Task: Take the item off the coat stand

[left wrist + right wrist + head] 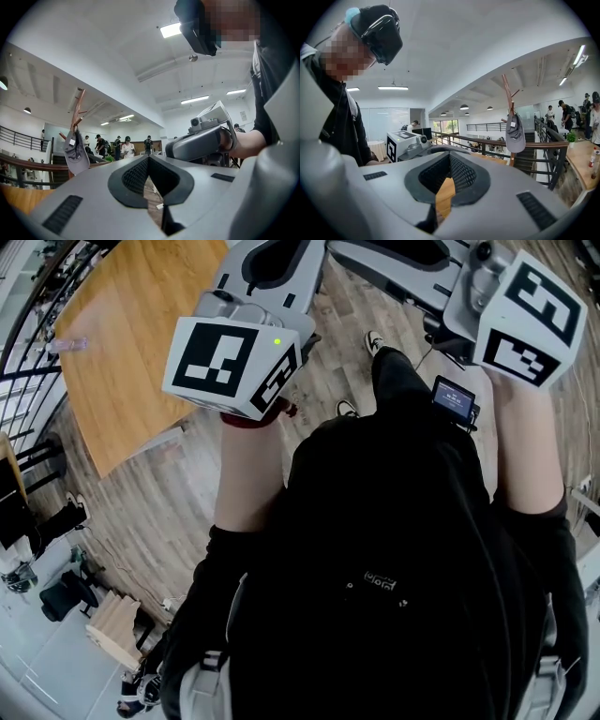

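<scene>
1. the item, a grey cap [76, 152], was seen hanging from a peg of the wooden coat stand [78, 105], with its crown drooping beside the pole.
2. the cap was found well apart from both tongs. it lay to the left in the left gripper view and to the right in the right gripper view, so it was judged to stand roughly ahead, between the two.
3. the left tongs [149, 157] were seen closed at the tips, with nothing held between them; only floor showed through the slit behind the pads.
4. the right tongs [450, 154] were likewise seen closed and empty, with something wood-coloured showing through the slit.
5. in the head view both were seen held up before the person's dark top, near a wooden surface [131, 343].
6. the step in hand was judged to be the approach; the cap had not yet been touched.
7. it was judged that one pair of tongs should be opened before the stand was reached, and lined up with the cap's lower edge.
8. the cap would best be lifted up and off the peg, not dragged sideways, so that the stand was not tipped.
9. the soft cloth was expected to sag and slip, so a firm bite on a doubled edge was advised.
10. the railing [543, 145] near the stand was to be kept clear of.
</scene>
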